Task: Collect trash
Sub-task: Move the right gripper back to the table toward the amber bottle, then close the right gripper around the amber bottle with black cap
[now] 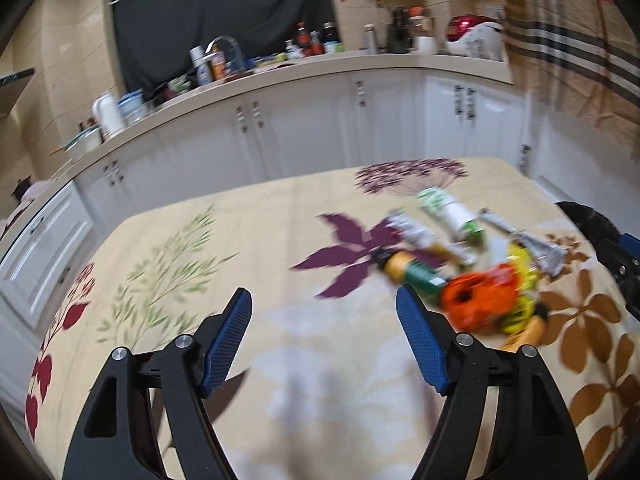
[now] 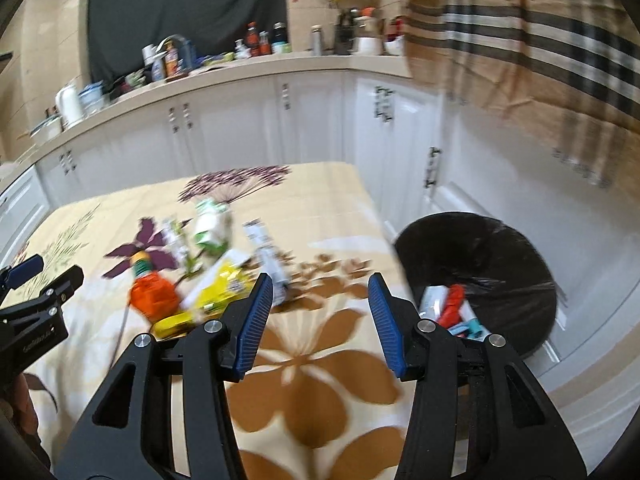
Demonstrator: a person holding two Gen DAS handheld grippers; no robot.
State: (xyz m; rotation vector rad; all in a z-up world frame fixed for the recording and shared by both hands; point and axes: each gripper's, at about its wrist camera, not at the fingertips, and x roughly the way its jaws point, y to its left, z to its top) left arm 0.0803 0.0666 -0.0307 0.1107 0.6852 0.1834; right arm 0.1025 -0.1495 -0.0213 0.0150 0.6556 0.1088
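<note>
Left wrist view shows the left gripper (image 1: 324, 308) over a flowered tablecloth (image 1: 224, 240), its blue pads wide apart with nothing between them. A blurred heap of trash (image 1: 472, 264) lies just right of its right finger: an orange bottle (image 1: 476, 300), a yellow wrapper (image 1: 520, 268), a white-and-green carton (image 1: 452, 212) and silvery packets (image 1: 528, 240).

Right wrist view has the right gripper (image 2: 320, 292) above brown flower prints, jaws apart and empty. The same heap sits to its left, the wrapper nearly under the left pad. A black bin (image 2: 500, 248) stands off the table's right edge beside white cabinets (image 2: 312, 120), already holding some red, white and teal scraps (image 2: 452, 308). The other gripper shows at the left edge, open
</note>
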